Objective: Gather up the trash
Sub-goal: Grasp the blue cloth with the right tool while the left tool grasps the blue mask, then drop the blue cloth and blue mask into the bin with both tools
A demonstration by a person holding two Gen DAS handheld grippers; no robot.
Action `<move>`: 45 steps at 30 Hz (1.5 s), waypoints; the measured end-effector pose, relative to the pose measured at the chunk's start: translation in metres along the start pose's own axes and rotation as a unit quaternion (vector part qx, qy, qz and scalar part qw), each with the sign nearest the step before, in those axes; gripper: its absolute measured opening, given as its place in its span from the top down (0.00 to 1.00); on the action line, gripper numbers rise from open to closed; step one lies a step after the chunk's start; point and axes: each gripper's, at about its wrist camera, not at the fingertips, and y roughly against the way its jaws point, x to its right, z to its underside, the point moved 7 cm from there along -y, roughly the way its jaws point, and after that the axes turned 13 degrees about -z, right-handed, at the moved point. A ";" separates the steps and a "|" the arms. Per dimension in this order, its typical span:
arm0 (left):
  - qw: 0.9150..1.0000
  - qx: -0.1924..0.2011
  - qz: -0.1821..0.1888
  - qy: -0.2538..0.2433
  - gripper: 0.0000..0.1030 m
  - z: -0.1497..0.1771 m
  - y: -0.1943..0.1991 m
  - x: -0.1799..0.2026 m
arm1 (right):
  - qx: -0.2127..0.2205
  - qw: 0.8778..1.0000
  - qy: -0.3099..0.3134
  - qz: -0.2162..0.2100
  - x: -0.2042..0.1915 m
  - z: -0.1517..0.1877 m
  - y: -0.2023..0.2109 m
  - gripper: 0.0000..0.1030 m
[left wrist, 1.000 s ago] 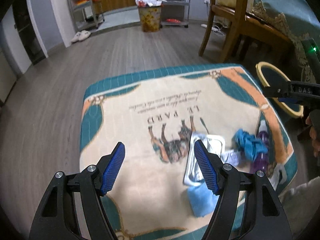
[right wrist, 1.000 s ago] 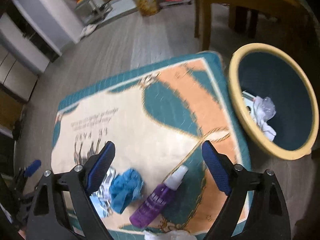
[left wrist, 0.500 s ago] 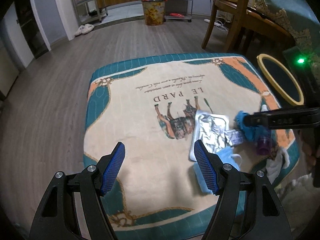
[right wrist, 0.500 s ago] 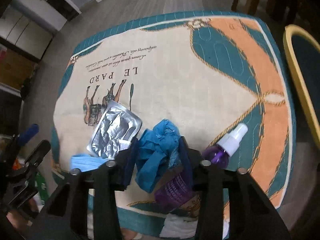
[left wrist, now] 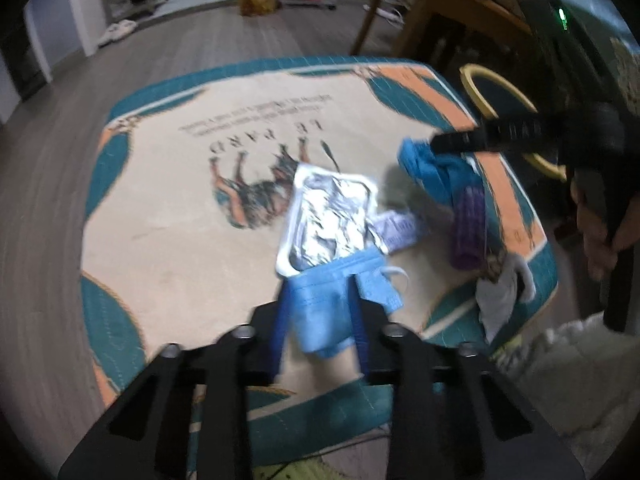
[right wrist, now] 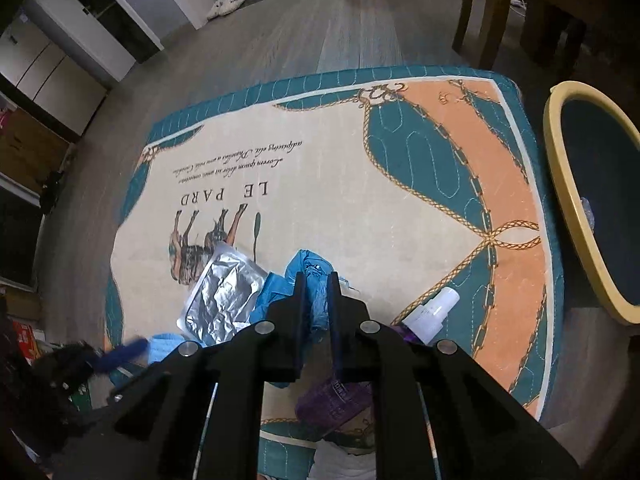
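A blue face mask (left wrist: 320,292) lies at the near edge of the printed mat (left wrist: 180,240). My left gripper (left wrist: 319,280) is closing on it, and its pads press the mask from both sides. A crumpled blue glove (right wrist: 310,264) sits right of a silver foil pouch (right wrist: 224,300). My right gripper (right wrist: 317,284) is closing too, jaws almost together with the glove pinched between them. In the left wrist view the right gripper (left wrist: 440,144) is seen from the side on the glove (left wrist: 432,176). A purple spray bottle (right wrist: 432,312) lies beside it.
A yellow-rimmed bin (right wrist: 568,208) stands off the mat's right edge, with some trash inside. A white tissue (left wrist: 500,292) and a small pale packet (left wrist: 396,226) also lie on the mat. A wooden chair and table (left wrist: 404,12) stand behind. A person's hand (left wrist: 600,240) shows at the right.
Both grippers came down onto the mat and went from wide open to closed: the left around the blue mask, the right around the blue glove.
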 end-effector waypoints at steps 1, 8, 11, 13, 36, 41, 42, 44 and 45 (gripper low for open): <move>1.000 0.002 -0.004 -0.005 0.86 0.000 0.000 0.001 | 0.002 1.000 0.000 0.000 0.000 -0.001 0.001 0.91; 1.000 0.028 -0.010 0.000 0.99 -0.013 0.014 -0.007 | 0.027 1.000 0.001 -0.002 0.001 -0.014 0.018 0.91; 0.999 0.034 -0.008 0.007 0.99 -0.018 0.020 -0.009 | 0.034 0.999 -0.001 -0.001 0.003 -0.018 0.022 0.91; 0.999 0.028 -0.009 0.017 0.99 -0.017 0.019 -0.011 | 0.035 0.999 -0.001 -0.001 0.004 -0.019 0.023 0.91; 0.996 0.076 -0.050 -0.005 0.81 -0.051 0.036 0.000 | 0.085 0.996 0.012 -0.014 0.004 -0.041 0.062 0.91; 0.994 0.102 -0.040 0.003 0.82 -0.078 0.049 0.002 | 0.106 0.994 0.003 -0.014 0.019 -0.052 0.080 0.91; 0.993 0.110 -0.040 0.002 0.82 -0.084 0.053 0.005 | 0.110 0.994 0.000 -0.013 0.022 -0.054 0.083 0.91; 0.992 0.120 -0.035 0.002 0.82 -0.095 0.059 0.008 | 0.117 0.993 -0.006 -0.012 0.030 -0.058 0.089 0.91; 0.991 0.127 -0.030 0.006 0.82 -0.103 0.063 0.010 | 0.121 0.993 -0.010 -0.011 0.035 -0.060 0.093 0.91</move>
